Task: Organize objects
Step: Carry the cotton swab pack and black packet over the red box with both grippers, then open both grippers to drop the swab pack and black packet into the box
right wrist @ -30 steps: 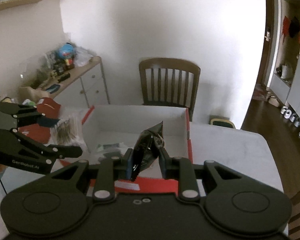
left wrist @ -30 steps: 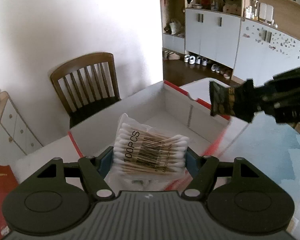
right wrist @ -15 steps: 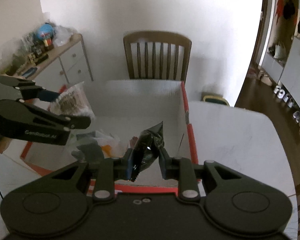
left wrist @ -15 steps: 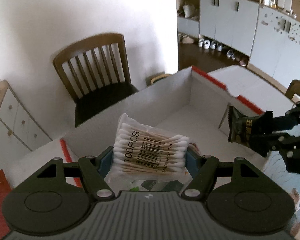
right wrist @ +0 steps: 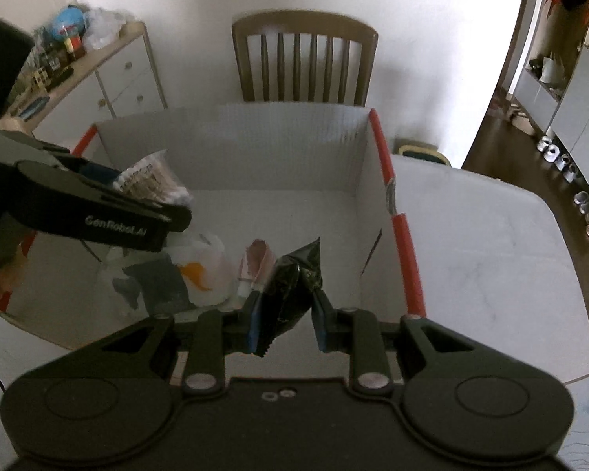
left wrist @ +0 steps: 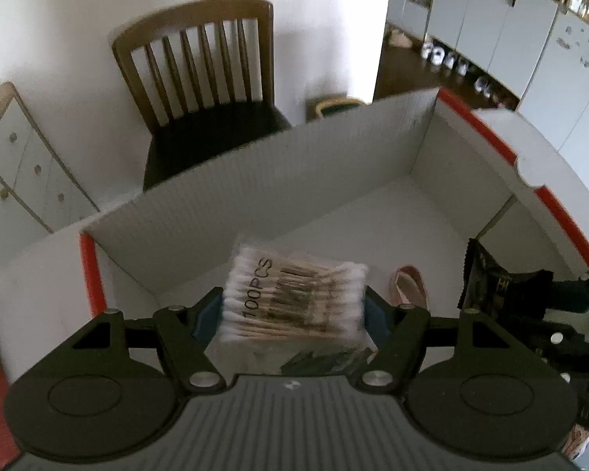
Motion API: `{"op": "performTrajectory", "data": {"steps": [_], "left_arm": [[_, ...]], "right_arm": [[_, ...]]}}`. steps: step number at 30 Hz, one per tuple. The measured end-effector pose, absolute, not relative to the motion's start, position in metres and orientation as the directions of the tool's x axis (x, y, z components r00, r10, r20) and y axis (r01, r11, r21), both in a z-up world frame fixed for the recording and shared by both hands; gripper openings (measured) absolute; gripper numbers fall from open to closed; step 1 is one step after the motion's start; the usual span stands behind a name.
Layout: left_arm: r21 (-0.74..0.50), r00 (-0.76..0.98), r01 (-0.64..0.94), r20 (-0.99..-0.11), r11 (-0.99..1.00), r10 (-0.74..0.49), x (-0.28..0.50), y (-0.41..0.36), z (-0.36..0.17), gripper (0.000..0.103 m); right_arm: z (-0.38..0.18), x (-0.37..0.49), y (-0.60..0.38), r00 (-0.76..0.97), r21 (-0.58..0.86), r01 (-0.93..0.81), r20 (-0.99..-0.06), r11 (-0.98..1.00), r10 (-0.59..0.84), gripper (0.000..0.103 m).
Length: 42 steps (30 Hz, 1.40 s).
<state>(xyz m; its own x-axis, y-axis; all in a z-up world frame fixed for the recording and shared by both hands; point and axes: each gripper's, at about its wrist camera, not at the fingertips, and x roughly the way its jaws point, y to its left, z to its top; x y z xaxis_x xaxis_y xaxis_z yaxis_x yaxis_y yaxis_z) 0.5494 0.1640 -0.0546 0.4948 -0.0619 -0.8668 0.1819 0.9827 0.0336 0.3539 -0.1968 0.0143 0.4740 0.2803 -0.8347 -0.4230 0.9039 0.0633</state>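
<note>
A wooden slat-back chair (right wrist: 304, 55) stands at the far side of the white table (right wrist: 487, 243). A cluttered white sideboard (right wrist: 110, 74) stands far left; white cabinets (left wrist: 491, 11) with shoes (left wrist: 447, 57) below them, far right.

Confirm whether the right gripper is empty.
No: the right gripper grips a black foil packet above the white box.
</note>
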Motion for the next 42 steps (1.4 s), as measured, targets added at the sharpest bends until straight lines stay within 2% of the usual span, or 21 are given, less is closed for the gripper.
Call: {"op": "performTrajectory", "data": {"steps": [8,14,20,42], "left_arm": [[0.057,0.459,0.176,-0.888,0.983,-0.031,0.551,0.16,-0.067,0.072],[0.054,0.488,0.183,-0.872,0.982,-0.043,0.542,0.16,-0.061,0.072],[0.035,0.539,0.176,-0.84,0.984,-0.066,0.529,0.163,-0.041,0.073],[0.001,0.678,0.207,-0.721,0.978,-0.143,0.418,0.145,0.057,0.073]], "right_arm": [[0.006,0.353,-0.196,0.44,0.059,-0.422,-0.859,0.904,0.262,0.027],[0.011,0.35,-0.198,0.455,0.052,-0.42,-0.852,0.906,0.26,0.031],[0.024,0.342,-0.203,0.463,0.076,-0.432,-0.837,0.899,0.293,0.043],[0.105,0.275,-0.228,0.556,0.101,-0.476,-0.735,0.874,0.388,0.049]]}}
